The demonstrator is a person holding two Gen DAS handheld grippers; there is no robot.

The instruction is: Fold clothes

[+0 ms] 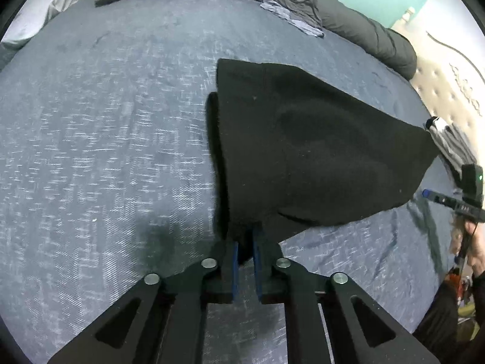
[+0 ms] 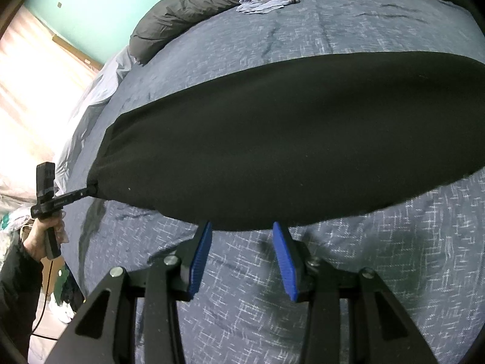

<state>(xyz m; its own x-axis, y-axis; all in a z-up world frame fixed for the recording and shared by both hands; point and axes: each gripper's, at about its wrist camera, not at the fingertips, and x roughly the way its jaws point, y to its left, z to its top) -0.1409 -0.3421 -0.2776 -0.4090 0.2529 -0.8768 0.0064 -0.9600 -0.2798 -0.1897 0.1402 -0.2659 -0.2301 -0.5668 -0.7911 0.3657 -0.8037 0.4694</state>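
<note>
The left tongs (image 1: 245, 236) are clenched on a corner of the black cloth (image 1: 303, 145), holding it lifted above the bed (image 1: 106, 121). The right tongs (image 2: 242, 227) are spread wide, just beside the cloth's near edge.

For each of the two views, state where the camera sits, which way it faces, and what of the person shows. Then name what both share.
Left wrist: sits behind the left gripper, which pinches a corner of the black garment; faces across the blue bed; the right hand shows.
Right wrist: sits behind the open right gripper, faces the garment's edge; the left hand shows.
Shared: garment, bed, grey duvet.
</note>
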